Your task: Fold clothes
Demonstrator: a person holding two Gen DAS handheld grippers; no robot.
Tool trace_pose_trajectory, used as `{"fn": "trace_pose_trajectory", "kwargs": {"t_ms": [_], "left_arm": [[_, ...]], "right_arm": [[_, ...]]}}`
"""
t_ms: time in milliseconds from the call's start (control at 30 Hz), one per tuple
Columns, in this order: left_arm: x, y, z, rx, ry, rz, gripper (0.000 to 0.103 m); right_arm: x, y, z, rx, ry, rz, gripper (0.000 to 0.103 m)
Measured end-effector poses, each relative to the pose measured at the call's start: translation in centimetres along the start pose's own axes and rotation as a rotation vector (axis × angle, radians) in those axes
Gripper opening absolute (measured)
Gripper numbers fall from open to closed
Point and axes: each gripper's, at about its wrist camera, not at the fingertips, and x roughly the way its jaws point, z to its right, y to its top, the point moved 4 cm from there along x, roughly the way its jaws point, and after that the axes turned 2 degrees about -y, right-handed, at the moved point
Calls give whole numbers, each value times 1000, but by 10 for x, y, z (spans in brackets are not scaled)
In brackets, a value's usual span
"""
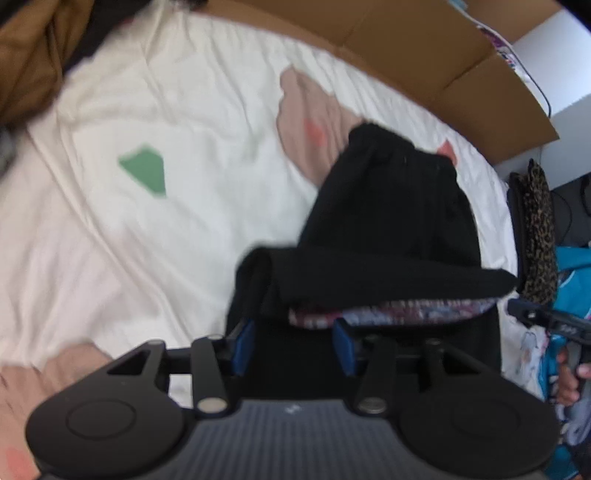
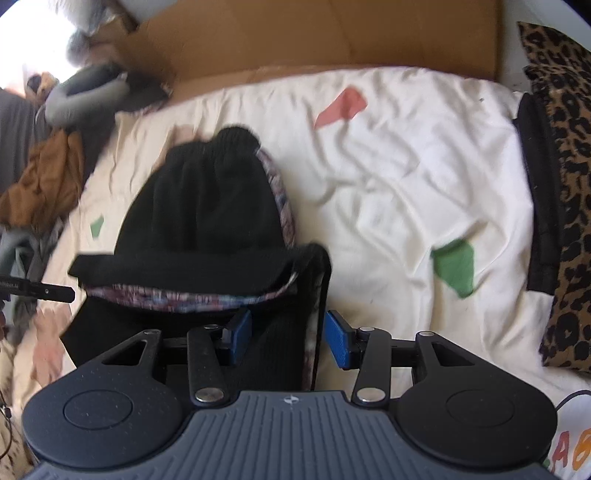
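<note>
Right wrist alone: leopard-print pillow (image 2: pixel 569 206) beside garment (image 2: pixel 207 206).

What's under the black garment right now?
Under the black garment its patterned lining shows at the folded edge, and the white bedding around it. Whatever lies directly beneath is covered.

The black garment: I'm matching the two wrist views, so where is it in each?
Left wrist: black garment right of centre, running up from the fingers.
Right wrist: black garment left of centre, above the fingers.
Shared landmark: cardboard behind the white bedding.
</note>
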Motion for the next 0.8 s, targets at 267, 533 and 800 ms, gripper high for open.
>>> {"fn": "trace_pose_trajectory", "kwargs": {"t_ms": [267,533,800], "left_arm": [[30,-9,-3,65,87,-22,49],[35,16,-2,104,99,64,49],[26,41,2,117,69,111,49]], "right_arm": [[26,-6,-10,-94,-77,-45,52],[37,17,-15,-88,-90,6,52],[41,37,-17,-131,-104,24,52]]}}
